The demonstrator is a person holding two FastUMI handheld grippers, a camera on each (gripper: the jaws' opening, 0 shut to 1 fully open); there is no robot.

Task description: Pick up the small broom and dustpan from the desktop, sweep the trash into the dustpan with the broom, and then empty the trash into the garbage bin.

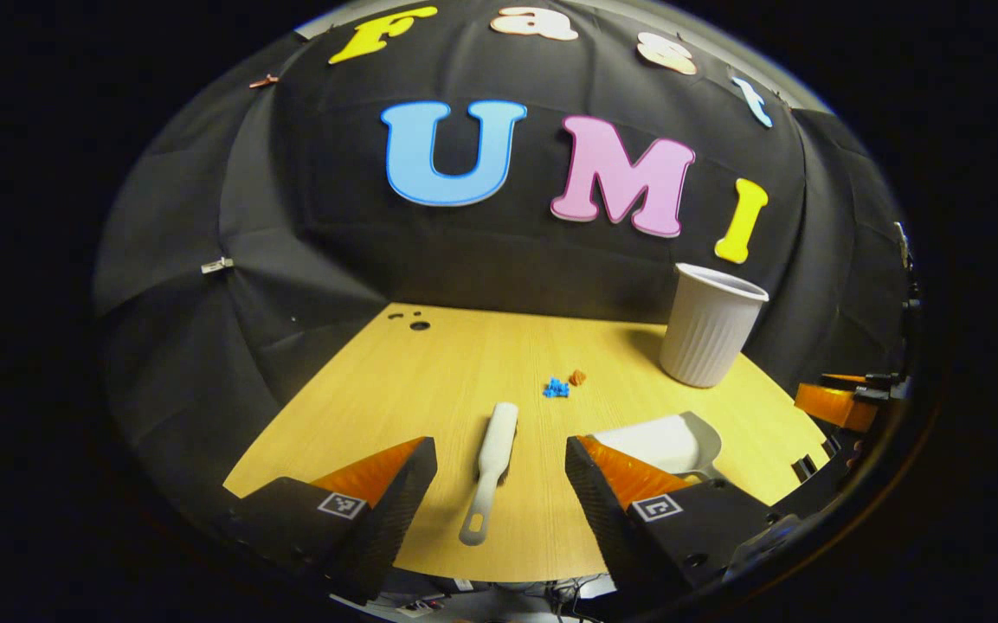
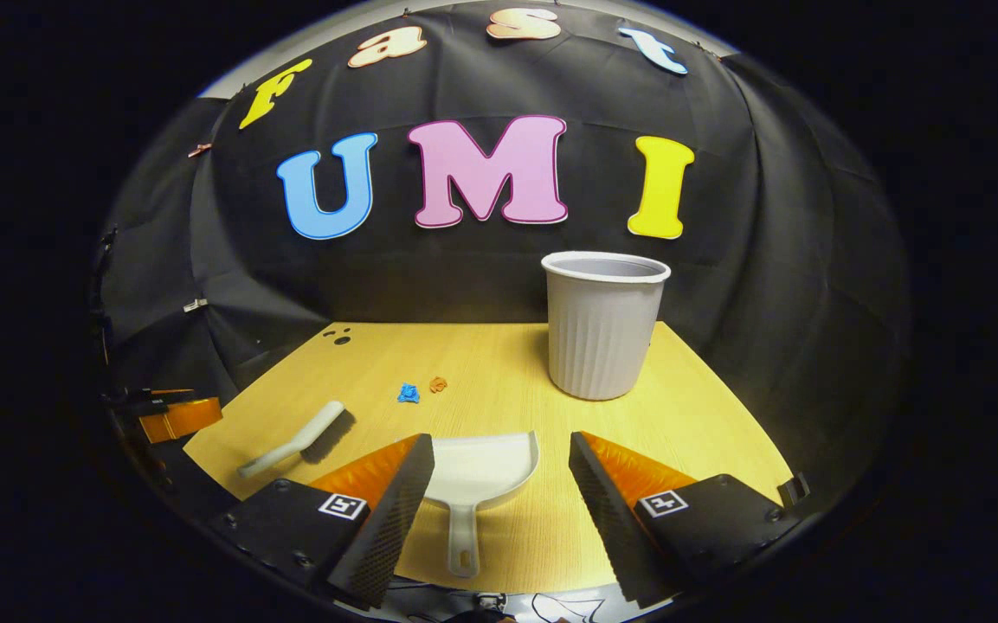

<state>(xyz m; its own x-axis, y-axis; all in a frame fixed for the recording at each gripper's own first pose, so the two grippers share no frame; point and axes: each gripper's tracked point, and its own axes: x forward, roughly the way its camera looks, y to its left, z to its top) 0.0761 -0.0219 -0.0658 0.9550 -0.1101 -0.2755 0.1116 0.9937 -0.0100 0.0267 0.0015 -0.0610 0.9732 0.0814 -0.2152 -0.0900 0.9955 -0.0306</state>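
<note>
Looking down along my left gripper [image 1: 500, 484], I see its two fingers spread wide with nothing between them but the small broom [image 1: 492, 472] lying flat on the wooden desktop [image 1: 429, 372]. The broom's handle points back at me and its brush end points away. My right gripper [image 2: 503, 489] is spread wide too, and the white dustpan [image 2: 479, 472] lies right in front of it with its thin handle toward me. Neither tool is picked up yet.

The trash is two little scraps, one blue [image 1: 556, 388] and one orange-brown [image 1: 577, 377], just beside each other past the broom. The ribbed grey garbage bin [image 2: 604, 324] stands upright near the back, well apart from them.

I think the first job is to grab both handles. I would go low, keep each handle in the middle of the fingers, and squeeze on the thin part, not the brush or the scoop. The handles lie flat, so fingers that come in too high could slip off.
</note>
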